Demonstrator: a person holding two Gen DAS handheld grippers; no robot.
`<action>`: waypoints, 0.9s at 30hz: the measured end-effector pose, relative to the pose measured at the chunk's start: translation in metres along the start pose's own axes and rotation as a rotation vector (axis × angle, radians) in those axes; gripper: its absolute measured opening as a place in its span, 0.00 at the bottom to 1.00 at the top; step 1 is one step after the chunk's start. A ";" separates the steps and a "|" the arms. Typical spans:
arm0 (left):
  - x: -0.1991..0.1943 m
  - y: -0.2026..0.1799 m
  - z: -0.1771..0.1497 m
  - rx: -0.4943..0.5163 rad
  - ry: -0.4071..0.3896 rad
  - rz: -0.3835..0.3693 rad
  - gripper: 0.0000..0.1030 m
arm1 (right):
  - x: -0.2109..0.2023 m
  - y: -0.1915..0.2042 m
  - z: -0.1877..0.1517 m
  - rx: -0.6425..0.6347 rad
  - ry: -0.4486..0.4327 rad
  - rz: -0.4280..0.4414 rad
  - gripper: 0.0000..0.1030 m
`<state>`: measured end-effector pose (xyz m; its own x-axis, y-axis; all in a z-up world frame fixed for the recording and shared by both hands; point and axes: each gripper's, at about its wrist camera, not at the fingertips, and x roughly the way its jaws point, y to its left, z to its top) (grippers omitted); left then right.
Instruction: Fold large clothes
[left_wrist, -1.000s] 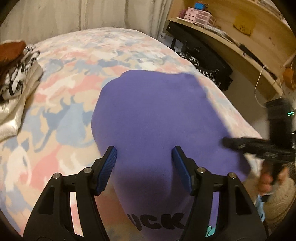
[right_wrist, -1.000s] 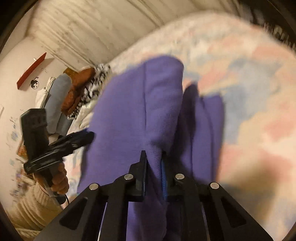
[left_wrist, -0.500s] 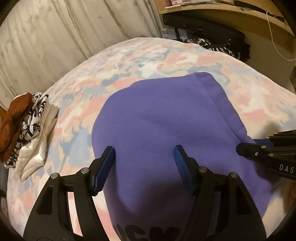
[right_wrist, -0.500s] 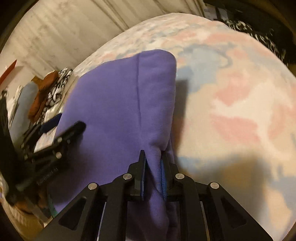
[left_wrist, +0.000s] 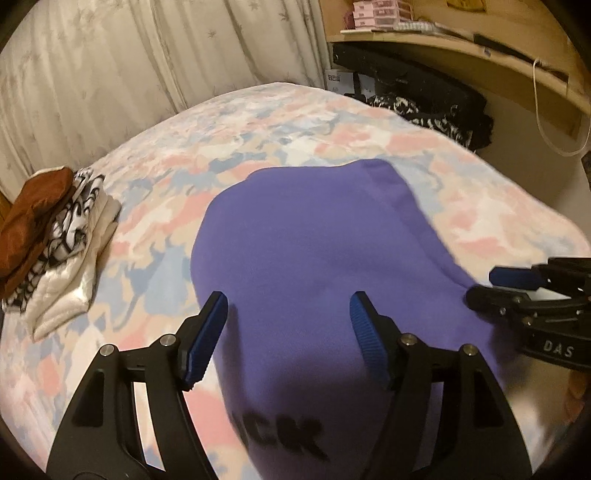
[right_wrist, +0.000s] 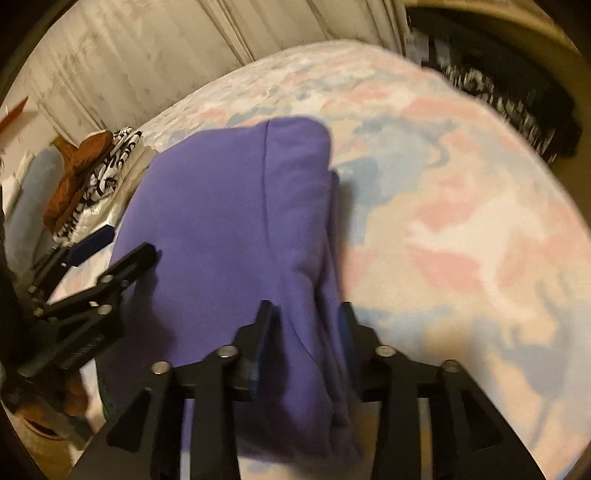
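From the left wrist, the left gripper (left_wrist: 288, 332) hovers wide apart over the purple sweatshirt (left_wrist: 317, 251) on the bed (left_wrist: 258, 125), holding nothing. From the right wrist, the right gripper (right_wrist: 304, 339) has just been opening; the sweatshirt's folded edge lies loose between its jaws.

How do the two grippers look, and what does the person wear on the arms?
Both are black, built of flat linkage bars joined with silver pins. The left gripper has two fingers with ribbed blue pads. The right gripper has the same build; seen from the left wrist view, its body bears the white letters "DAS". No cables show. By the right gripper's handle a beige knitted sleeve shows, blurred.
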<state>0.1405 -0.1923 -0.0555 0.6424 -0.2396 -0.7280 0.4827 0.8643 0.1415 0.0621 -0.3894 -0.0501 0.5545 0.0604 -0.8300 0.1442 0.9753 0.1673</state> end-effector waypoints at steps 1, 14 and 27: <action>-0.010 0.003 -0.004 -0.014 -0.005 0.004 0.64 | -0.008 0.006 0.000 -0.012 -0.011 -0.007 0.40; -0.048 0.028 -0.084 -0.212 0.112 -0.070 0.63 | -0.064 0.065 -0.058 -0.224 0.031 -0.064 0.35; -0.041 0.033 -0.090 -0.246 0.127 -0.104 0.65 | -0.085 0.080 -0.100 -0.213 0.033 -0.092 0.33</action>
<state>0.0761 -0.1139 -0.0814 0.5104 -0.2883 -0.8102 0.3727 0.9232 -0.0938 -0.0554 -0.2951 -0.0197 0.5191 -0.0271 -0.8543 0.0149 0.9996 -0.0226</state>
